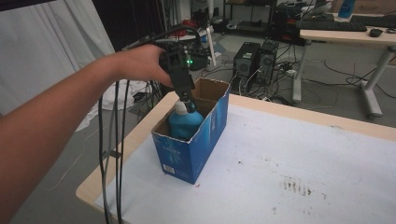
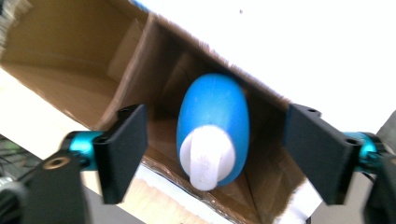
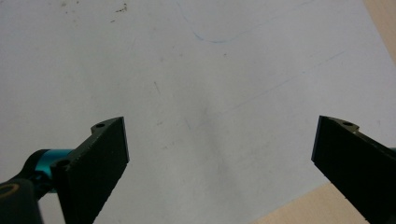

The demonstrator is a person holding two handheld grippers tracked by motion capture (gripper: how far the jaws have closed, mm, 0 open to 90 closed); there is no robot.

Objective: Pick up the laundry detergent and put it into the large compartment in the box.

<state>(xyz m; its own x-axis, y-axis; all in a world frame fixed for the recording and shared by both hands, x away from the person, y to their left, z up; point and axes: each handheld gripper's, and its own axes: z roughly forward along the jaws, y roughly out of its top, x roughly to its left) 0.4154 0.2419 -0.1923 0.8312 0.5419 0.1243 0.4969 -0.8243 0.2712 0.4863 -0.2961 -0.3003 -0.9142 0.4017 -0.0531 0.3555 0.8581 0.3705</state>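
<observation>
A blue bottle (image 1: 185, 123) with a white cap (image 1: 180, 108) stands inside an open blue cardboard box (image 1: 184, 161) near the table's left edge. My left gripper (image 1: 187, 101) hangs just above the bottle's top, pointing down into the box. In the left gripper view the gripper (image 2: 215, 115) is open, and its black jaws stand well clear on both sides of the bottle (image 2: 212, 112) and its cap (image 2: 205, 156), inside the brown box interior (image 2: 70, 51). My right gripper (image 3: 219, 126) is open over the bare white table cover with nothing between its jaws.
The white cover (image 1: 289, 158) spreads over the wooden table to the right of the box. Black cables (image 1: 109, 154) hang from the left gripper past the table's left edge. Computer towers (image 1: 254, 58) and a desk (image 1: 345, 35) stand behind the table.
</observation>
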